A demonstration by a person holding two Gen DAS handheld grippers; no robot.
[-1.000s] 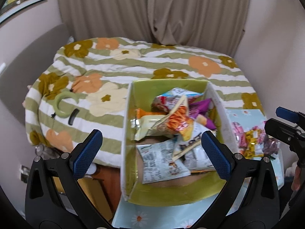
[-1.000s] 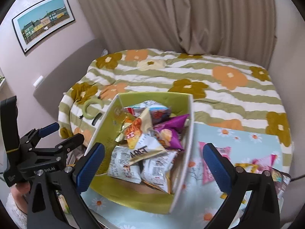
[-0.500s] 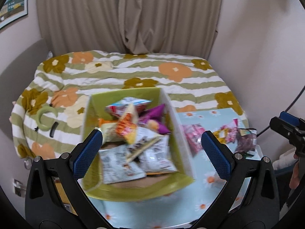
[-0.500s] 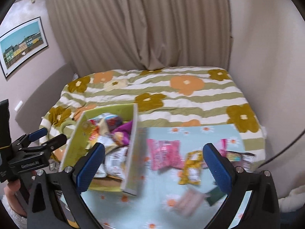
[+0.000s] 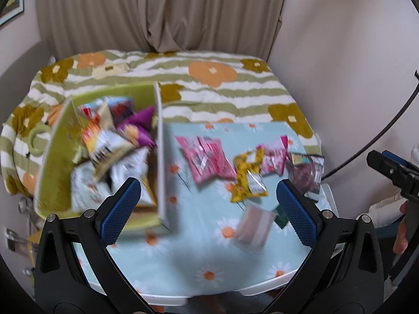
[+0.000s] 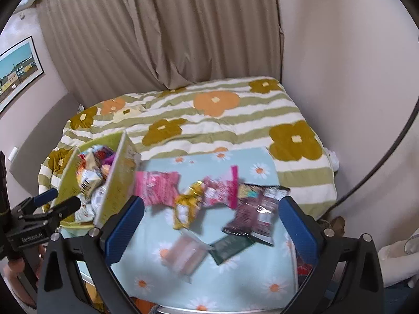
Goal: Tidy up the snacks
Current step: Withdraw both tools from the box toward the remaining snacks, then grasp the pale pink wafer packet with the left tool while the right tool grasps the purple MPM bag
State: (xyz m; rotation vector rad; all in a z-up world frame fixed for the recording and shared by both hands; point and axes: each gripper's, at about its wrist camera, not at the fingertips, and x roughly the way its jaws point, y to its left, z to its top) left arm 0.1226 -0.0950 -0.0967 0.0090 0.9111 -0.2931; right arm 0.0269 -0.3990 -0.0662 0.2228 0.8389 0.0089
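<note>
Behind the daisy tablecloth lies a bed. I hold both grippers, left and right, wide and empty; loose snacks lie beside the full box. Overlapping packets may slip when pinched.

A box full of snack packets stands at the left end of the desk. More loose packets lie spread to its right. Behind the desk is a bed, with curtains beyond it.
</note>
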